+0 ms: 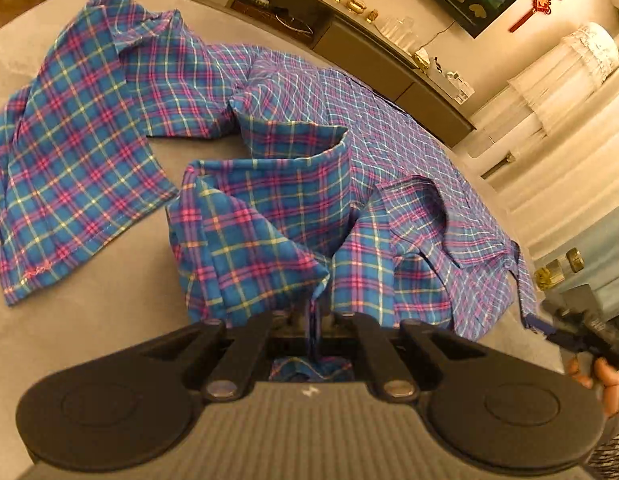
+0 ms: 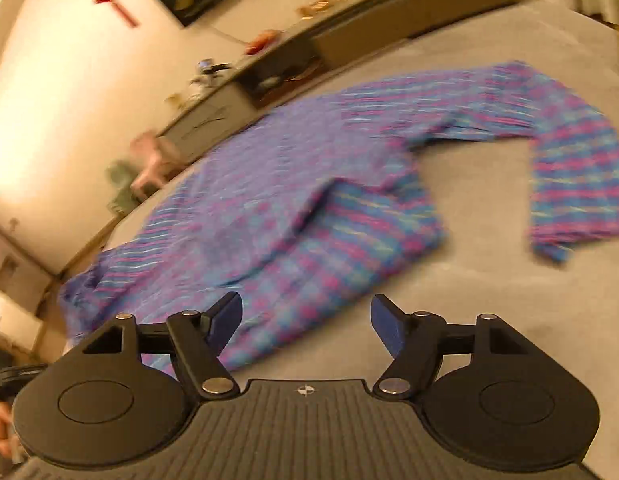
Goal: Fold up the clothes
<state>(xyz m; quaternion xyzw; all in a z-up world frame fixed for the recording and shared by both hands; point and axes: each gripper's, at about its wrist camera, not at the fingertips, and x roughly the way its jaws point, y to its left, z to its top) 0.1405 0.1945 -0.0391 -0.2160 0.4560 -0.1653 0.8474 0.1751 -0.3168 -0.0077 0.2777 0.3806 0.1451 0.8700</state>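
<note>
Left tongs [image 1: 315,316] clenched on plaid shirt [image 1: 269,200] edge; right tongs [image 2: 305,320] released, empty. Folding step begun; next, carry edge across.

Grey surface with one plaid shirt spread across it

I see a broad grey, suede-like surface [image 1: 109,320] filling both wrist views; I cannot tell whether it is a bed or a cushioned table; directly on it lies a blue, pink and yellow plaid shirt [image 1: 289,208], rumpled rather than flat; its body stretches toward the far edge, one sleeve [image 1: 69,152] angles out to the left in the left wrist view; bare grey shows between sleeve and body; the right wrist view is blurred, yet shows the same shirt on the same surface.
</note>
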